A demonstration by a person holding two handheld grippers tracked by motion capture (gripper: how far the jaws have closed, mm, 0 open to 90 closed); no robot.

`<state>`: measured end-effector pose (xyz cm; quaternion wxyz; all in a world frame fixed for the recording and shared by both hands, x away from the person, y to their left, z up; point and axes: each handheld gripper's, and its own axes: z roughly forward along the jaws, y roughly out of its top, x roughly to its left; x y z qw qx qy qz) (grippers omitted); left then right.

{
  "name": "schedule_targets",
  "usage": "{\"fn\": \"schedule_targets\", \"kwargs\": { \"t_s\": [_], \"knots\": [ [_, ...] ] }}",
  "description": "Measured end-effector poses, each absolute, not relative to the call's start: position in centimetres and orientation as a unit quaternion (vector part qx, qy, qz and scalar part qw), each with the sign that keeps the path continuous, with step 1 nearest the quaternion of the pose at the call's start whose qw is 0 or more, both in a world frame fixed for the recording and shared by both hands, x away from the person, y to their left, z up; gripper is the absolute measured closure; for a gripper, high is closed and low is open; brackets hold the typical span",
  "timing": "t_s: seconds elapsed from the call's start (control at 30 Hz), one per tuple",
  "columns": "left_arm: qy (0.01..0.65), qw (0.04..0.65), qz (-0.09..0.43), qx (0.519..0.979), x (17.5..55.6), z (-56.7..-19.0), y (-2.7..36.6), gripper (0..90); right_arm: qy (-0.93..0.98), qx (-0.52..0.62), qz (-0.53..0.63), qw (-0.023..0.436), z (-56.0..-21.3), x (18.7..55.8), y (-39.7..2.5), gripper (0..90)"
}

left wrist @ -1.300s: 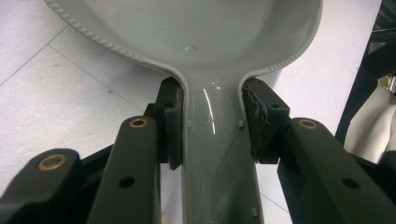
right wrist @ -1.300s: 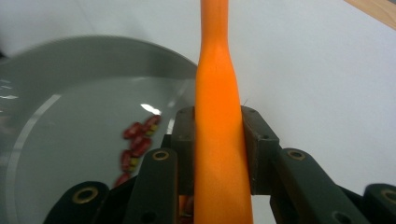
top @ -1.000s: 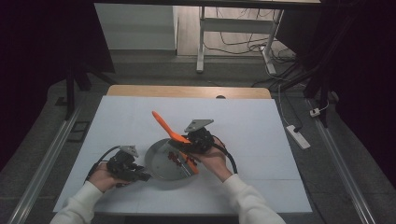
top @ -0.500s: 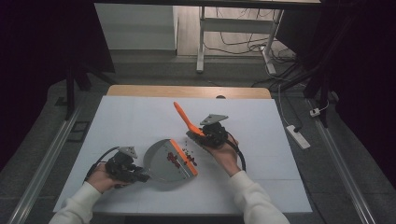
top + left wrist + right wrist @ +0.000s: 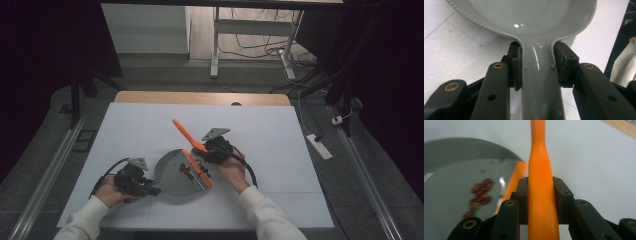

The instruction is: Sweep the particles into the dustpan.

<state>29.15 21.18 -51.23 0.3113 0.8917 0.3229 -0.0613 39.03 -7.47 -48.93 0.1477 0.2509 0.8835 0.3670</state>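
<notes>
Red bits blur on the dustpan, brush cut off.

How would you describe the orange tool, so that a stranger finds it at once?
Look at the white table, then the grey dustpan near its front edge. The orange plastic brush slants over the pan's right rim, clamped in the right gripper; nothing else here is bright orange and long.

The high view looked forward and down over the table. Both gripper views sat close, sharing the dustpan.
</notes>
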Motion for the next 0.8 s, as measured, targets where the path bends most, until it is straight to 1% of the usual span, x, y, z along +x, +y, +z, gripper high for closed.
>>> {"fn": "schedule_targets", "kwargs": {
  "t_s": [0.07,0.17,0.3,0.4,0.53,0.63,0.8],
  "knots": [
    [0.322,0.311,-0.061,0.892,29.1,-51.3,21.2,61.5,0.885,0.246,0.364,0.153,-48.9,38.4,-7.1,70.3],
    [0.321,0.31,-0.062,0.893,29.1,-51.3,21.3,61.5,0.884,0.246,0.374,0.134,-48.9,37.7,-6.8,70.3],
    [0.323,0.312,-0.061,0.891,29.1,-51.3,21.3,61.5,0.883,0.238,0.382,0.136,-48.7,36.6,-6.2,70.4],
    [0.32,0.31,-0.061,0.893,29.1,-51.3,21.3,61.5,0.879,0.233,0.403,0.1,-48.3,36.1,-5.9,70.4],
    [0.321,0.311,-0.061,0.893,29.1,-51.2,21.4,61.5,0.879,0.214,0.416,0.091,-47.6,35.6,-5.4,70.5],
    [0.32,0.311,-0.061,0.893,29.1,-51.2,21.4,61.5,0.87,0.222,0.426,0.106,-46.9,35.8,-6.1,70.4],
    [0.318,0.311,-0.062,0.894,29.0,-51.2,21.6,61.5,0.856,0.254,0.431,0.13,-46.1,36.7,-8.6,70.4]
  ]
}}
